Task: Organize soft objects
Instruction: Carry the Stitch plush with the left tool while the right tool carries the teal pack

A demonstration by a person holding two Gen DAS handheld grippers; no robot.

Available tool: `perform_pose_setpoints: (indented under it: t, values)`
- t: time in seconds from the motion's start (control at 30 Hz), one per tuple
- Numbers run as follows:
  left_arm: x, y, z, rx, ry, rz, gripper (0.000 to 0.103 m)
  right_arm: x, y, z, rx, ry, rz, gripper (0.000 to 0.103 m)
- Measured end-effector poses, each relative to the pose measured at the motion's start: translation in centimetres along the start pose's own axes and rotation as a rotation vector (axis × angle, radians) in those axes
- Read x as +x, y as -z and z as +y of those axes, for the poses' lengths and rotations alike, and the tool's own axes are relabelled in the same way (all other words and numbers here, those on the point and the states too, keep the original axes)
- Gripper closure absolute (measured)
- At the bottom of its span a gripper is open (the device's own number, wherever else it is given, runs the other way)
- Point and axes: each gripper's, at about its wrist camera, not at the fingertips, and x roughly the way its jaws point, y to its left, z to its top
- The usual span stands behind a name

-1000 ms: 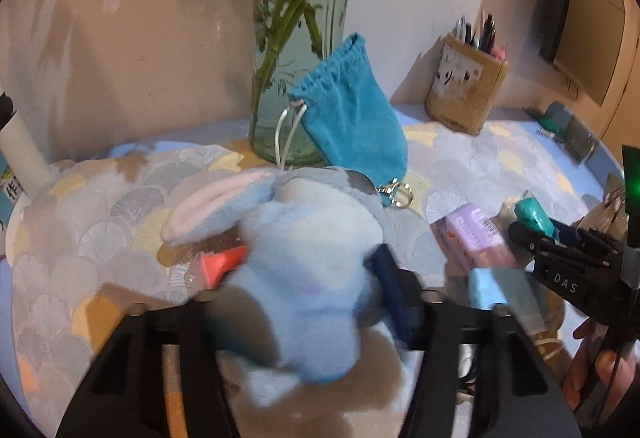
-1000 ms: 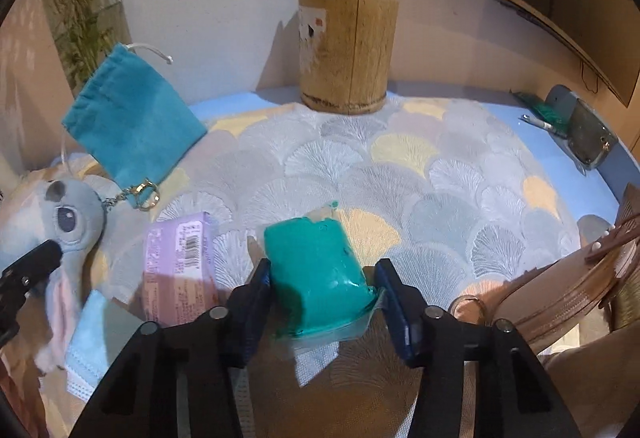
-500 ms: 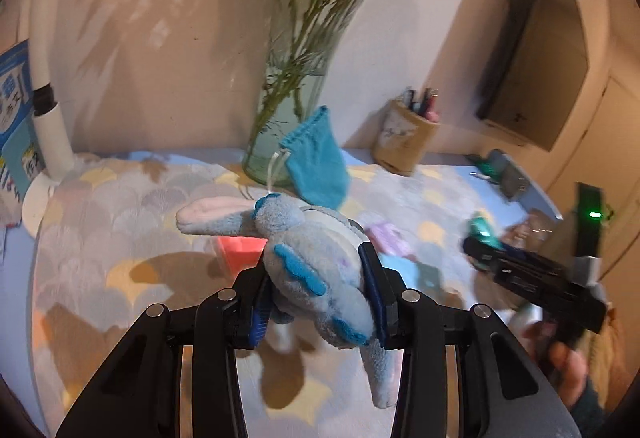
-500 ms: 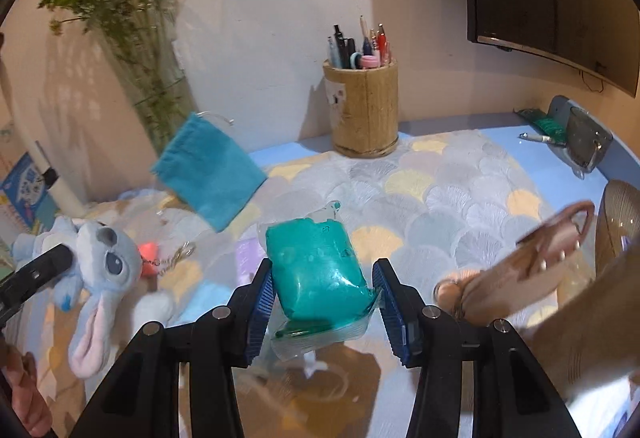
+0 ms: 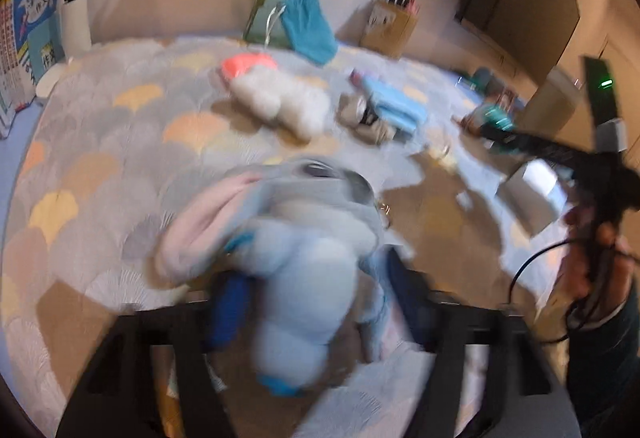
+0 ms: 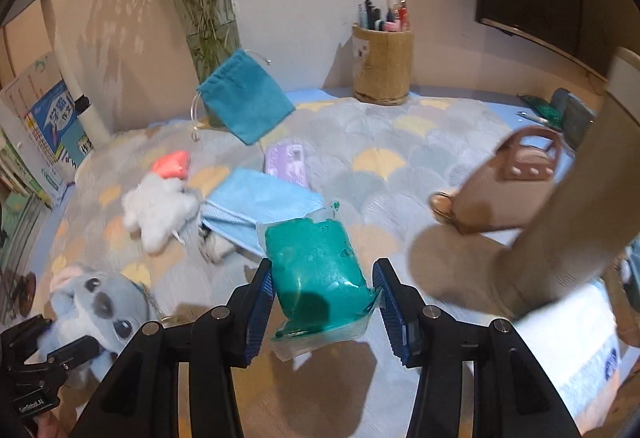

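Over the patterned table (image 6: pixel 420 142), the left gripper (image 5: pixel 316 302) has its jaws opening — the blue plush toy (image 5: pixel 304 262) sits loose between them. The right gripper (image 6: pixel 324 298) clamps a green bag (image 6: pixel 316 274), lifted clear.

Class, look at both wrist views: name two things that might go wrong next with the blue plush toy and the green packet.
1. The left gripper's jaws are opening with the blue plush toy between them; it may drop and tumble off its spot.
2. The green packet in the right gripper is soft and sits skewed, its lower edge sagging below the pads; it could slip out, or catch the tan cylinder close on its right.
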Motion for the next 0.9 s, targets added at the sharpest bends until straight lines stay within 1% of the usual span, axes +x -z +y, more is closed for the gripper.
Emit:
perform_pose_setpoints:
  t: [0.03, 0.13, 0.2, 0.27, 0.3, 0.4, 0.47, 0.53, 0.6, 0.67, 0.73, 0.77, 0.8, 0.83, 0.87, 0.9]
  values:
    - [0.0, 0.2, 0.2, -0.002, -0.018, 0.006, 0.017, -0.4, 0.2, -0.4, 0.001, -0.001, -0.003, 0.055]
    - [-0.2, 0.5, 0.4, -0.005, -0.027, 0.01, 0.017, -2.1, 0.9, -1.3, 0.005, -0.001, -0.018, 0.055]
    - [-0.5, 0.5, 0.3, 0.004, -0.053, 0.009, 0.017, -3.1, 1.3, -1.6, 0.009, 0.001, -0.028, 0.055]
    - [-1.0, 0.2, 0.5, -0.004, -0.077, 0.004, 0.017, -3.9, 1.7, -1.4, 0.01, -0.016, -0.03, 0.055]
    - [-1.2, 0.1, 0.7, -0.013, -0.073, -0.004, 0.017, -4.2, 2.0, -1.2, 0.012, -0.03, -0.025, 0.055]
    - [-2.0, -0.5, 1.2, -0.047, -0.025, -0.019, 0.017, -5.0, 2.8, -0.6, 0.021, -0.089, -0.017, 0.055]
    - [-1.9, -0.8, 0.9, -0.052, 0.008, -0.005, 0.017, -5.7, 3.4, 0.2, -0.005, -0.082, -0.026, 0.055]
    - [-1.5, -0.8, 0.4, -0.053, 0.013, 0.011, 0.017, -6.4, 4.0, 0.9, -0.034, -0.064, -0.038, 0.055]
    - [-0.6, -0.8, -0.1, -0.051, -0.017, 0.029, 0.017, -7.1, 4.5, 0.9, -0.025, -0.082, -0.045, 0.055]
    - [0.9, -0.6, -0.7, -0.037, -0.084, 0.062, 0.017, -7.7, 4.9, 0.7, -0.003, -0.125, -0.048, 0.055]
    - [2.0, -0.5, -1.1, -0.021, -0.135, 0.076, 0.017, -8.0, 5.4, 0.5, -0.001, -0.12, -0.048, 0.055]
    - [2.5, -0.4, -1.0, -0.034, -0.147, 0.073, 0.018, -8.0, 5.6, 0.3, -0.001, -0.114, -0.046, 0.055]
    - [2.3, -0.4, -1.0, -0.048, -0.146, 0.05, 0.022, -8.1, 5.7, 0.2, 0.002, -0.113, -0.044, 0.055]
    - [2.2, -0.5, -0.8, -0.066, -0.127, 0.032, 0.036, -8.1, 5.8, -0.1, 0.009, -0.118, -0.04, 0.055]
    - [1.9, -0.6, -0.6, -0.094, -0.072, 0.025, 0.05, -8.1, 6.0, -0.6, 0.029, -0.129, -0.027, 0.055]
    - [1.8, -0.6, -0.5, -0.107, -0.057, 0.024, 0.051, -8.0, 6.0, -1.0, 0.048, -0.14, -0.013, 0.055]
